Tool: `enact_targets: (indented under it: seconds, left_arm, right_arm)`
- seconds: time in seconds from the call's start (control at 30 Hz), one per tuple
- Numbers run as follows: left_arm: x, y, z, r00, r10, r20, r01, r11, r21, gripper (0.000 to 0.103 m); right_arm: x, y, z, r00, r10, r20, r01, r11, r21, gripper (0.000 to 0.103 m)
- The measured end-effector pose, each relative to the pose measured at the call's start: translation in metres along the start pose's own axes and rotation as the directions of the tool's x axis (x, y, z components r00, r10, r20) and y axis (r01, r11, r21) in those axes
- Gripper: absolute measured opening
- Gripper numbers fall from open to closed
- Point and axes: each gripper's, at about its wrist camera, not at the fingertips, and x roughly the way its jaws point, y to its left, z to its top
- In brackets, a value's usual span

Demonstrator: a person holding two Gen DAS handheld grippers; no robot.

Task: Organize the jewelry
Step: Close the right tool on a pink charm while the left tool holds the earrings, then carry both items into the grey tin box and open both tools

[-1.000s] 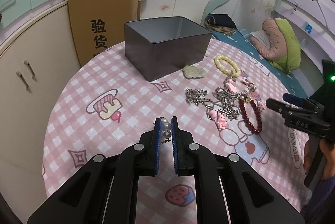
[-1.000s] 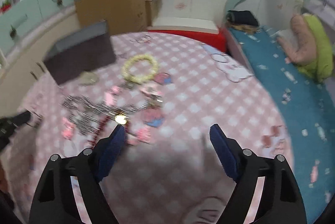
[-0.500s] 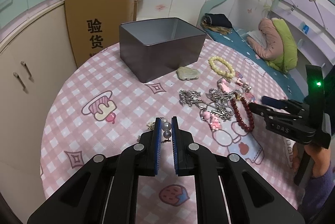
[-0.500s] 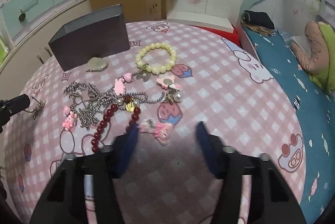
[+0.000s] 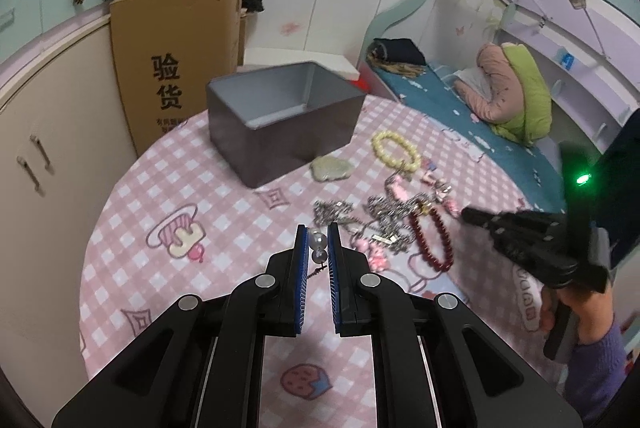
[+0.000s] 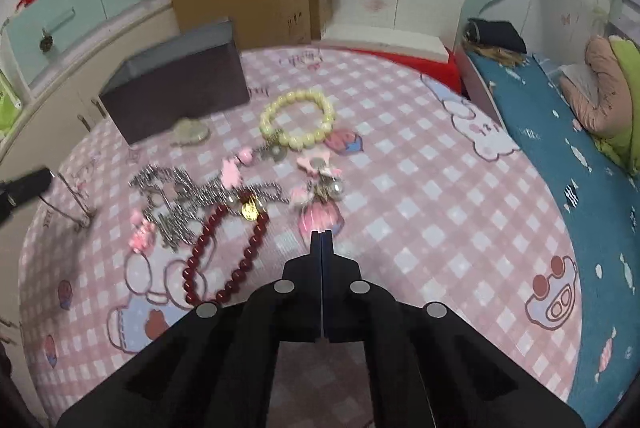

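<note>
On the pink checked table [image 5: 132,187], in the left view, the left hand-held gripper [image 5: 319,248] is pinching a pearl piece [image 5: 319,247] between its blue pads, with a thin bit hanging under it. The grey box [image 5: 280,119] is sitting open further back, well apart from the pearls. I think the step in hand is carrying the pearls to that box. The next move is calling for a lift over the near wall of the box, then letting go inside. The path to the box is looking free, with only bare cloth in between. The rest of the jewelry is lying to the right: chains [image 5: 360,216], a red bracelet [image 5: 430,240] and a yellow bracelet [image 5: 396,151].

In the right view, the right hand-held gripper [image 6: 321,240] is squeezed fully closed after just shutting, and I am seeing nothing caught in it. Its tip is sitting just in front of a pink charm [image 6: 320,216]. The red bracelet [image 6: 228,260] is lying near on its left. The table edge on the right is dropping toward the bed [image 6: 560,163], so small pieces are needing care there.
</note>
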Motion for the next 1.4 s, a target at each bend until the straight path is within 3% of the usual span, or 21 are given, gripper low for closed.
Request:
enact_targets:
  seconds: [0.13, 0.23, 0.37, 0.57, 0.6, 0.63, 1.0, 1.2, 1.4]
  left_arm:
    - [-0.005, -0.004, 0.004, 1.0, -0.003, 0.015, 0.003, 1.0, 0.011, 0.01]
    - [-0.006, -0.003, 0.004, 1.0, 0.002, 0.015, -0.002, 1.0, 0.01, 0.01]
    - [-0.009, -0.004, 0.004, 1.0, 0.004, 0.015, -0.005, 1.0, 0.014, 0.01]
    - [-0.012, -0.002, 0.007, 1.0, 0.012, 0.015, -0.013, 1.0, 0.017, 0.01]
    - [-0.011, -0.003, 0.007, 1.0, 0.011, 0.013, -0.011, 1.0, 0.016, 0.01]
    - [-0.01, -0.002, 0.008, 1.0, 0.005, 0.01, -0.005, 1.0, 0.014, 0.01]
    - [-0.01, -0.009, 0.026, 0.999, -0.047, 0.02, 0.047, 0.999, 0.026, 0.01]
    - [-0.014, -0.009, 0.051, 0.996, -0.077, 0.048, 0.075, 0.996, 0.042, 0.01]
    - [-0.016, -0.001, 0.097, 0.993, -0.056, 0.103, 0.049, 0.996, 0.069, 0.01]
  right_arm:
    - [-0.002, 0.0, -0.003, 0.999, -0.017, 0.034, 0.017, 1.0, 0.001, 0.006]
    - [-0.005, 0.002, 0.001, 0.998, 0.01, 0.058, -0.009, 1.0, -0.01, 0.042]
    - [0.005, 0.007, 0.011, 0.998, -0.021, 0.053, 0.025, 0.997, -0.075, 0.04]
    - [0.018, 0.002, 0.019, 0.999, 0.037, 0.014, -0.035, 0.995, -0.094, 0.033]
    - [0.02, 0.002, 0.021, 0.999, 0.046, 0.014, -0.044, 0.994, -0.099, 0.031]
    - [0.02, 0.003, 0.022, 0.998, 0.059, 0.012, -0.058, 0.993, -0.104, 0.02]
    - [0.008, 0.008, 0.016, 0.998, 0.053, 0.013, -0.051, 0.992, -0.119, 0.013]
    - [-0.019, 0.006, 0.033, 0.995, 0.056, 0.082, -0.048, 0.994, -0.103, 0.013]
    - [-0.04, 0.025, 0.08, 0.974, 0.158, 0.161, -0.141, 0.984, -0.113, 0.013]
